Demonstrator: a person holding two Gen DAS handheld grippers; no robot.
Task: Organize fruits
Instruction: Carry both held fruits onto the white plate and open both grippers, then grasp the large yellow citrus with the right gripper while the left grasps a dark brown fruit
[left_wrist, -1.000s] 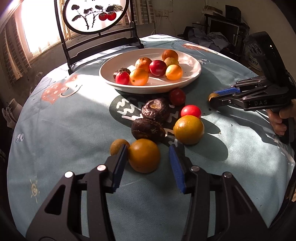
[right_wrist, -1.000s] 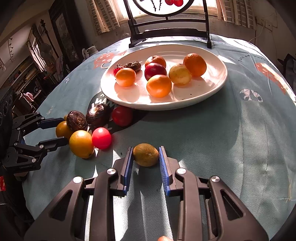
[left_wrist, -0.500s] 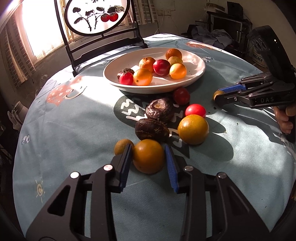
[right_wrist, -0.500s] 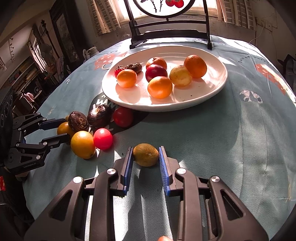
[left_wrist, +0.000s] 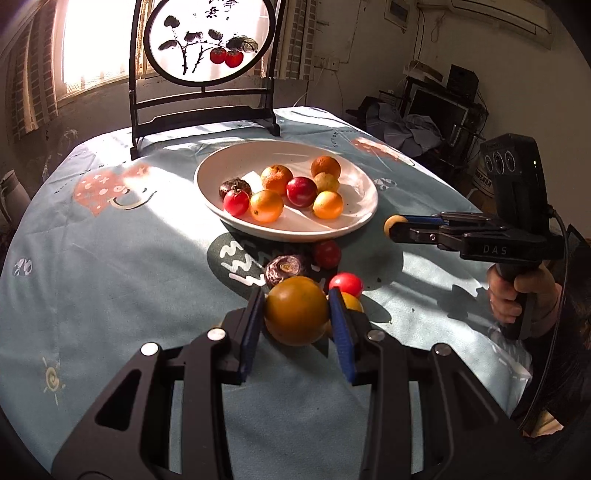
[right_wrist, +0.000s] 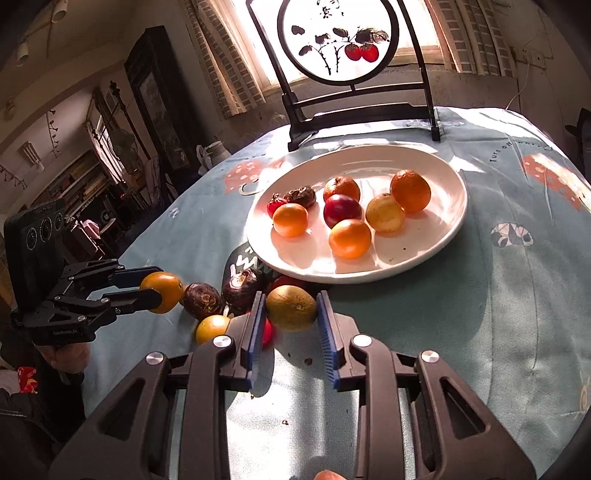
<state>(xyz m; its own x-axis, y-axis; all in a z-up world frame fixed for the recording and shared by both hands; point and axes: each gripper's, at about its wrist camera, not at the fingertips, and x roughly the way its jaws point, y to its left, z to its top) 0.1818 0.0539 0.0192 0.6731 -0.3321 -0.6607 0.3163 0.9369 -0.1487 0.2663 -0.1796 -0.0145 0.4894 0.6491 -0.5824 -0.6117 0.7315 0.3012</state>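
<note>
While both tools are above the cloth, the left hand-held gripper (left_wrist: 296, 308) is clamped on a round, dark orange fruit (left_wrist: 296, 310), its blue pads pressing the two sides. Its jaws have just been closing on this fruit, which now hangs clear of the tabletop (left_wrist: 110, 288). The right hand-held gripper (right_wrist: 290, 309) is clamped on a small, oval, greenish-brown fruit (right_wrist: 290, 308), also between blue pads and off the cloth.

Just behind the left tool lie a dark brown wrinkled fruit (left_wrist: 284, 268), a shiny red ball-shaped fruit (left_wrist: 346, 283) and a dark red round fruit (left_wrist: 327, 253); a yellow-orange fruit (left_wrist: 351, 302) is half hidden behind the right pad. From the right wrist view a second dark wrinkled fruit (right_wrist: 202, 300) sits beside the first one.

Farther away stands a wide white ceramic plate (left_wrist: 364, 184) with eight fruits in it: orange, red, yellow and one dark. Behind the plate is a black wooden stand with a round painted screen (left_wrist: 205, 37). A light blue patterned cloth covers the round tabletop.
</note>
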